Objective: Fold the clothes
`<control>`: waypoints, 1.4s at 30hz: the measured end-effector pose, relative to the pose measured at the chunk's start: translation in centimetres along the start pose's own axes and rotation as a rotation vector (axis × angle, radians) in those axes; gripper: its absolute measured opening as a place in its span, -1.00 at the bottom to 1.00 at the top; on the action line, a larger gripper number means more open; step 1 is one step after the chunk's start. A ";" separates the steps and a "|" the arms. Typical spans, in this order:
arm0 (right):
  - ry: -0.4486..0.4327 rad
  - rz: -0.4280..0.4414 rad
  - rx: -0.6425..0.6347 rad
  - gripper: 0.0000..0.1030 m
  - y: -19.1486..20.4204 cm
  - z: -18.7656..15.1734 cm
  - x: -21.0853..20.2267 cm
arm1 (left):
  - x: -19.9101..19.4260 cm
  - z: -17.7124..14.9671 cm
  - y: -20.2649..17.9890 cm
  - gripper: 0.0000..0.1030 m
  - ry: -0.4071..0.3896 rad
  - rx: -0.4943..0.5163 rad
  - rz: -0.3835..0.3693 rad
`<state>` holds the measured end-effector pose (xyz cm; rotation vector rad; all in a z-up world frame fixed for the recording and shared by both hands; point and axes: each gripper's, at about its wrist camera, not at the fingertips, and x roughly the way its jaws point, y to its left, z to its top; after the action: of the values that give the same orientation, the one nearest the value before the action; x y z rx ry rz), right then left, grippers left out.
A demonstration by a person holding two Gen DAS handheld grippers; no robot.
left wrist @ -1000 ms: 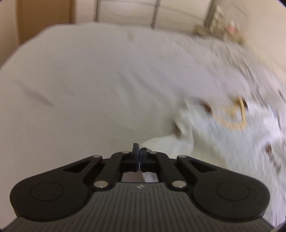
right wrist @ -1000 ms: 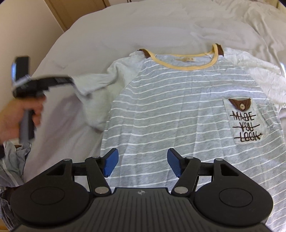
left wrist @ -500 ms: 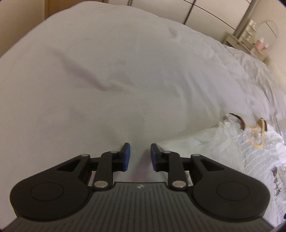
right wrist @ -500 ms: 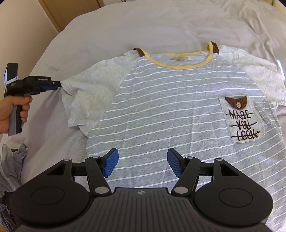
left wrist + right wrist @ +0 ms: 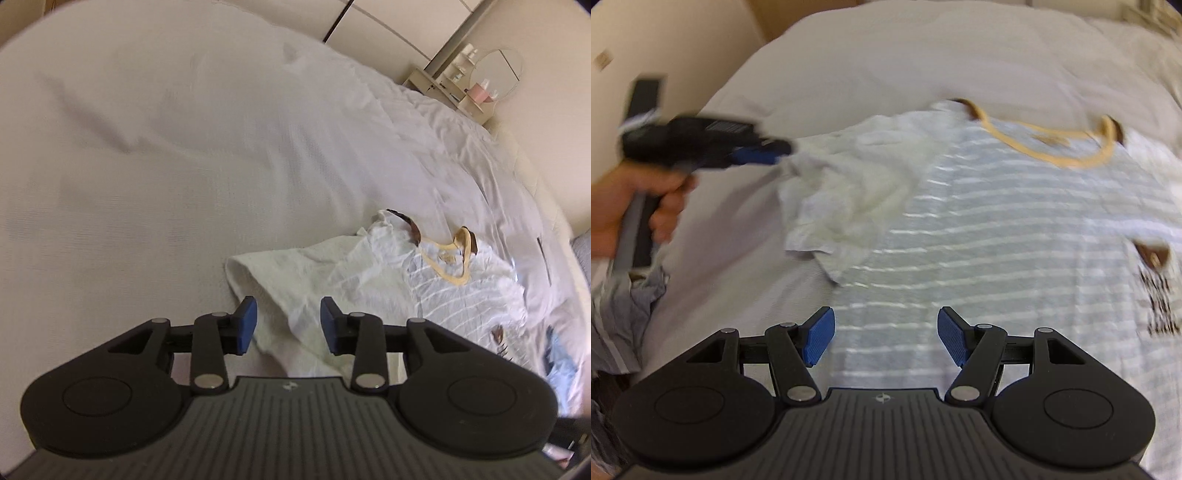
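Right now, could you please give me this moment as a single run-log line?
step: sleeve fold | left gripper: open at sleeve | right gripper: open over T-shirt | shirt: flat on bed

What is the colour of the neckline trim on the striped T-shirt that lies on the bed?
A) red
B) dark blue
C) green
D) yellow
D: the neckline trim of the striped T-shirt shows as a pale yellow band in the right wrist view, and the left wrist view shows the same yellow loop.
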<state>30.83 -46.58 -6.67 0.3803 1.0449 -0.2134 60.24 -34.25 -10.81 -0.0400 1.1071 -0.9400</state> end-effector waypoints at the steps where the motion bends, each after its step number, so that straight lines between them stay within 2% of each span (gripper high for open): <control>1: -0.005 0.003 -0.026 0.25 0.6 0.1 0.5 | 0.5 0.5 0.4 -0.96 0.017 -0.004 -0.014; 3: -0.017 0.010 -0.063 0.24 1.5 0.6 1.8 | 1.0 1.6 0.8 -1.00 0.031 0.006 -0.011; 8: -0.050 0.015 -0.134 0.24 4.4 2.2 4.8 | -0.4 3.9 2.7 -1.00 -0.011 -0.006 0.005; 14: -0.088 0.017 -0.211 0.20 8.0 4.2 8.4 | -1.5 4.8 4.5 -1.00 -0.027 -0.020 0.054; 18: -0.071 -0.003 -0.158 -0.10 7.8 4.9 10.0 | -3.1 3.6 3.9 -1.00 -0.019 0.019 0.014; 21: -0.065 -0.026 -0.113 -0.19 7.6 5.0 10.4 | -3.6 1.8 3.3 -0.98 0.005 0.037 -0.022; 23: -0.062 -0.041 -0.085 -0.40 7.5 5.1 10.7 | -3.1 1.0 3.0 -0.95 0.027 0.044 -0.036; 25: -0.062 -0.047 -0.074 -0.74 7.2 5.0 10.6 | -2.6 0.5 2.9 -0.89 0.047 0.042 -0.051; 27: -0.061 -0.052 -0.063 -0.98 7.0 4.9 10.5 | -2.0 0.5 2.9 -0.87 0.060 0.024 -0.072; 29: -0.061 -0.058 -0.051 -0.98 6.8 4.8 10.3 | -1.3 0.8 3.2 -0.73 0.072 -0.022 -0.105; 30: -0.061 -0.058 -0.049 -0.98 6.8 4.7 10.2 | -0.9 1.0 3.5 -0.49 0.082 -0.051 -0.125; 31: -0.065 -0.046 -0.061 -0.98 7.0 4.5 10.1 | -0.6 1.2 3.7 -0.40 0.086 -0.077 -0.140; 36: -0.078 0.013 -0.115 -0.98 8.2 3.7 9.2 | 0.4 2.2 3.6 -0.39 0.091 -0.089 -0.109; 39: -0.070 0.020 -0.083 -0.98 8.0 3.6 9.6 | 0.6 2.5 3.4 -0.48 0.094 -0.075 -0.108; 41: -0.068 0.027 -0.078 -0.97 7.8 3.6 9.7 | 0.7 2.7 3.2 -0.88 0.106 -0.060 -0.104; 42: -0.068 0.031 -0.080 -0.98 7.8 3.6 9.7 | 0.6 2.9 3.4 -1.00 0.104 -0.060 -0.104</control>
<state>41.17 -40.81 -11.98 0.3147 0.9767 -0.1552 64.63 -33.72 -11.43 -0.0993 1.2390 -1.0102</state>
